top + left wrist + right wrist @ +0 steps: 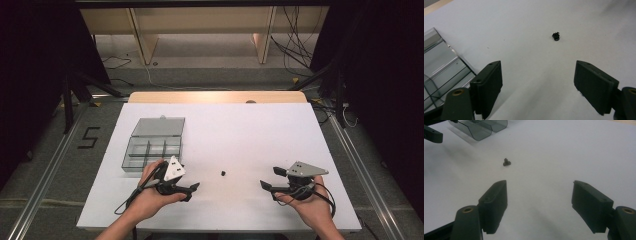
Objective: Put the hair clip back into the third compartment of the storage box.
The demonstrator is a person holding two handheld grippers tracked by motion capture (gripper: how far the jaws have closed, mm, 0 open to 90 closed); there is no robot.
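White tabletop (230, 130) spreads across the wooden table, bare around the work. On its left part sits a clear smoked-plastic compartment box (152, 145), lid swung back and flat behind the divided tray. Just beside the box's near corner, the left gripper (192, 189) is held with its jaws spread wide and gripping nothing. Well to the right, the right gripper (270, 178) likewise stands wide open and empty. Between the two, touching neither, lies a small black screw (223, 173) on the bare surface; it rests ahead of the left jaws (556, 36) and ahead, leftward, of the right ones (506, 162).
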